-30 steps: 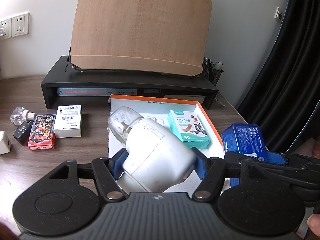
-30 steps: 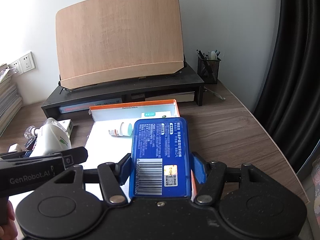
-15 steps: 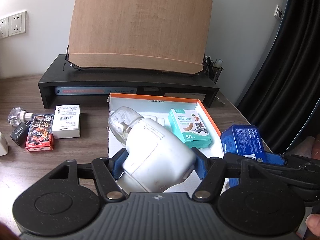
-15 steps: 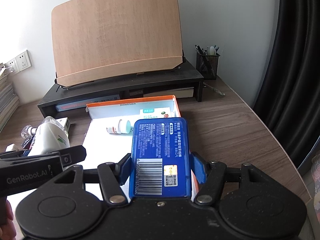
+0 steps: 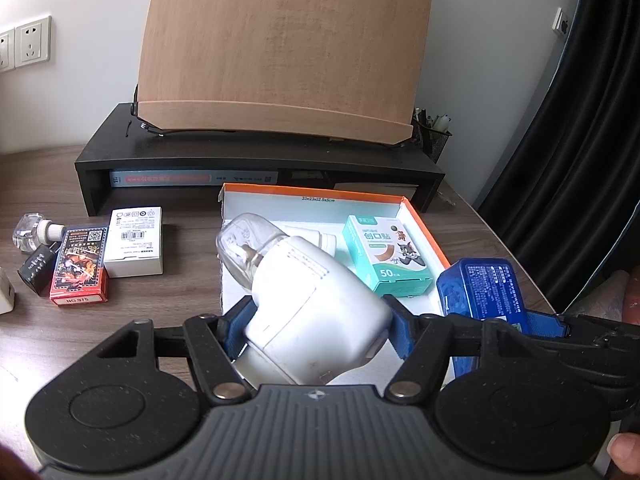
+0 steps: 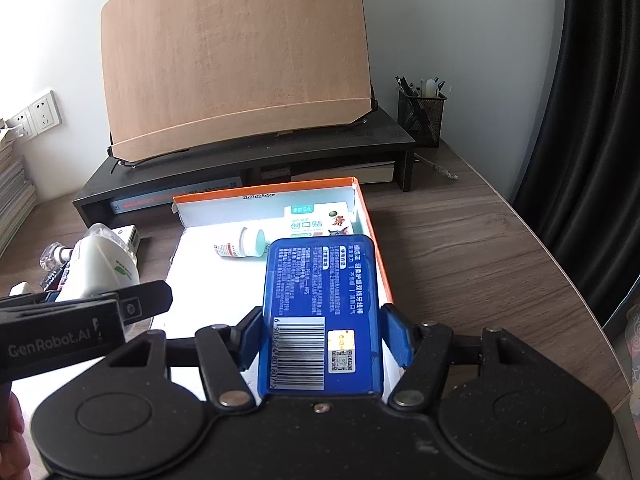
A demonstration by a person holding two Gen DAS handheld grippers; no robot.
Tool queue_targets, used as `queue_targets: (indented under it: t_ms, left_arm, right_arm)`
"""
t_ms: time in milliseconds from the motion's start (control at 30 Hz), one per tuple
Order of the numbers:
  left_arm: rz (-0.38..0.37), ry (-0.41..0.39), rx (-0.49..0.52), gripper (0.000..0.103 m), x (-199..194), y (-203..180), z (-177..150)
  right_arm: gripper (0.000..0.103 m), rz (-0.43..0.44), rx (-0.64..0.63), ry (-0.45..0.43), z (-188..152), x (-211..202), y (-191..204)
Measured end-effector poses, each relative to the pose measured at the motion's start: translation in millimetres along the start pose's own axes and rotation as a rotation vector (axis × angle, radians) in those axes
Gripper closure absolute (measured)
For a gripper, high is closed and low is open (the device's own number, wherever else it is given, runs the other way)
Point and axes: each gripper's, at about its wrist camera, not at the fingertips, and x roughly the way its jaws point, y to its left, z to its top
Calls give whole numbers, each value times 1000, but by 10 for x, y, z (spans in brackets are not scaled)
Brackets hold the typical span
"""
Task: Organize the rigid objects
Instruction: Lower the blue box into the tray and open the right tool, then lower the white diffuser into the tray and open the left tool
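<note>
My left gripper (image 5: 316, 326) is shut on a white plug-in device with a clear bottle (image 5: 308, 300), held above the near left part of the orange-rimmed white box (image 5: 320, 192). My right gripper (image 6: 324, 340) is shut on a blue plastic case (image 6: 322, 300), held over the box's right rim (image 6: 372, 216); the case also shows in the left wrist view (image 5: 484, 288). In the box lie a teal plaster box (image 5: 386, 256) and a small pill bottle (image 6: 240, 246).
Left of the box on the wooden desk lie a white carton (image 5: 134, 240), a red card pack (image 5: 80, 266), a small black box (image 5: 36, 272) and a clear bottle (image 5: 34, 232). A black monitor riser (image 5: 256, 160) with a wooden board stands behind. A mesh pen holder (image 6: 420, 118) stands at the back right.
Both grippers have drawn back slightly toward me and risen a little, with their objects still held. Nothing on the desk has moved.
</note>
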Motion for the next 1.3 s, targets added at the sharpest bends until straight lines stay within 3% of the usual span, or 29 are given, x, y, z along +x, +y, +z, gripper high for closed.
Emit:
queue_targets:
  t_ms: [833,967,1300]
  left_arm:
    - [-37,52,-7,35,316,88,118]
    - [-45,64,-3,35,397,82,139]
    - [-84,98,28,35,639,-87,157]
  right_arm:
    - [32,-13,-72,43,-33,229,175]
    - [25,14,-67,50,-41,240,118]
    - [22,8,-74,-2,-88,-31,-66]
